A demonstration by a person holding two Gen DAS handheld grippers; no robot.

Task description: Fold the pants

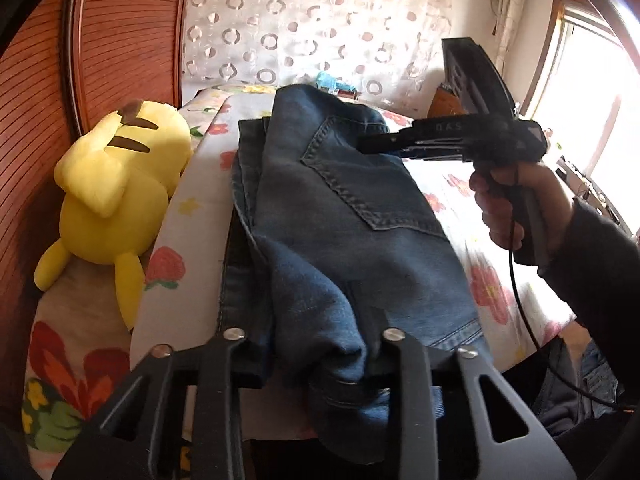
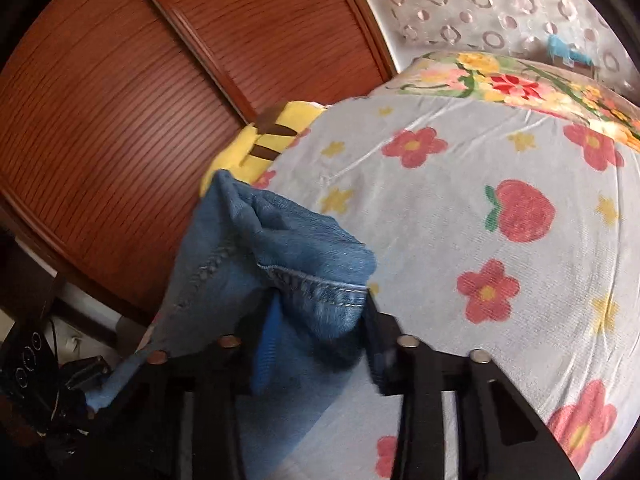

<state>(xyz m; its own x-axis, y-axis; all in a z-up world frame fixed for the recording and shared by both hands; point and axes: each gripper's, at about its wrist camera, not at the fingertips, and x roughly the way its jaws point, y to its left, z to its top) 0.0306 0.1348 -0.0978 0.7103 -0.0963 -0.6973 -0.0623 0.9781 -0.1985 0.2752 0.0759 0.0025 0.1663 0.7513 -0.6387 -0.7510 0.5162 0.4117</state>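
Blue denim pants lie folded lengthwise on the flowered bed sheet, back pocket up. At the bottom of the left wrist view, my left gripper is shut on a bunched near end of the denim. A hand in a dark sleeve holds my right gripper at the upper right, its tip at the far part of the pants by the pocket. In the right wrist view, the right gripper is shut on a stitched hem of the pants, and the cloth is lifted off the sheet.
A yellow plush toy lies left of the pants against a wooden panel; it also shows as the plush toy behind the denim. A circle-patterned curtain hangs beyond the bed. A black cable trails from the right gripper.
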